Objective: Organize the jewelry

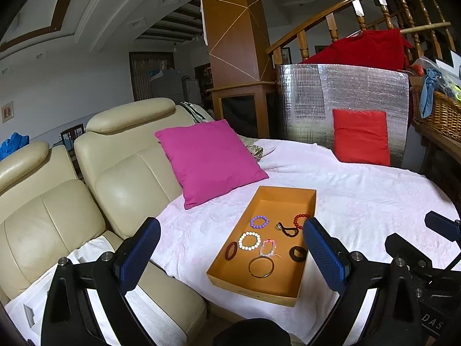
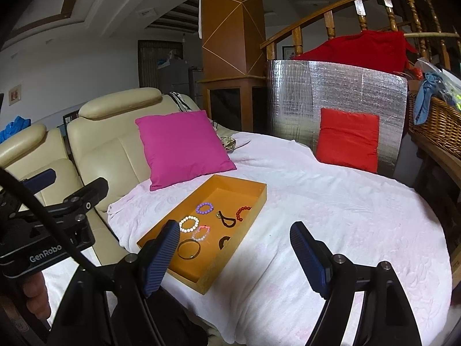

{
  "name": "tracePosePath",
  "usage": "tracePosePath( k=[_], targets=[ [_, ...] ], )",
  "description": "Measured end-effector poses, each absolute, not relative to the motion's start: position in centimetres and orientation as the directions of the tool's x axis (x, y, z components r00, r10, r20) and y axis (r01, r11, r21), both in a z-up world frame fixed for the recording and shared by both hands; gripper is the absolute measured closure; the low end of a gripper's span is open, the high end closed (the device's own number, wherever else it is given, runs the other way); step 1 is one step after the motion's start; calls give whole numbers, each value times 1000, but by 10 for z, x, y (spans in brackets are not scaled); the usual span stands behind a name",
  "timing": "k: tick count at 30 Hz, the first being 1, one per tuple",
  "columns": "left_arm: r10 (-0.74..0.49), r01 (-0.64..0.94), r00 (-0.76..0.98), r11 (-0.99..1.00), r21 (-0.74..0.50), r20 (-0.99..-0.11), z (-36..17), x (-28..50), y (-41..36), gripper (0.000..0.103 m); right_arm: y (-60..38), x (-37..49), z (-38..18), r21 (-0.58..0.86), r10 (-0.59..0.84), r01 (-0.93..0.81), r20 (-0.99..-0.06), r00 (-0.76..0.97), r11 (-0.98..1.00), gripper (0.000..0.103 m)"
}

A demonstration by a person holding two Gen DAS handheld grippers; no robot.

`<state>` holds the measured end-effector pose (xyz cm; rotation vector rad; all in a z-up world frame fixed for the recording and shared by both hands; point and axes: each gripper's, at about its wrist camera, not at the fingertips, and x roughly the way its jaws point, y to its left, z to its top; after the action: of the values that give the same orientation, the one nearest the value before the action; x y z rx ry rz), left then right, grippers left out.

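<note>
An orange tray [image 1: 283, 192] [image 2: 253, 201] lies on the white blanket [image 1: 360, 201] [image 2: 331, 201]. It holds several bracelets and hair ties: a purple bead bracelet [image 1: 260, 221] [image 2: 205, 208], a white one [image 1: 249, 241] [image 2: 189, 224], a pink one [image 1: 268, 247] [image 2: 201, 233], a red one [image 1: 299, 221] [image 2: 241, 212], a gold bangle [image 1: 261, 266] [image 2: 188, 248], dark hair ties [image 1: 298, 253] [image 2: 227, 221]. My left gripper [image 1: 230, 225] is open and empty, held back from the tray. My right gripper [image 2: 234, 226] is open and empty, over the tray's right edge.
A magenta cushion [image 1: 210, 160] [image 2: 183, 147] leans by the tray's far end. A red cushion [image 1: 361, 137] [image 2: 348, 139] rests against a silver foil panel [image 1: 343, 92]. Beige leather seats [image 1: 86, 187] are at left, a wicker basket [image 1: 440, 109] at right.
</note>
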<state>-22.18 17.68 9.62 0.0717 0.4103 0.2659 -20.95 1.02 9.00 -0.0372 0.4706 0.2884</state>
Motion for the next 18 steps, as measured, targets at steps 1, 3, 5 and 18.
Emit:
tracePosePath(
  k=[1, 3, 5, 18],
  targets=[
    [270, -242, 883, 963, 120, -385, 96, -222, 178, 4, 11, -209, 90, 30, 265, -282, -452, 852, 959, 21],
    [274, -248, 881, 962, 116, -385, 96, -222, 180, 4, 12, -208, 90, 28, 266, -285, -455, 850, 958, 21],
    [276, -251, 880, 961, 114, -387, 96, -221, 182, 4, 13, -209, 89, 29, 267, -287, -458, 848, 958, 21],
    [293, -279, 872, 956, 94, -391, 96, -221, 202, 4, 33, -209, 90, 0, 269, -304, -467, 842, 953, 21]
  ],
)
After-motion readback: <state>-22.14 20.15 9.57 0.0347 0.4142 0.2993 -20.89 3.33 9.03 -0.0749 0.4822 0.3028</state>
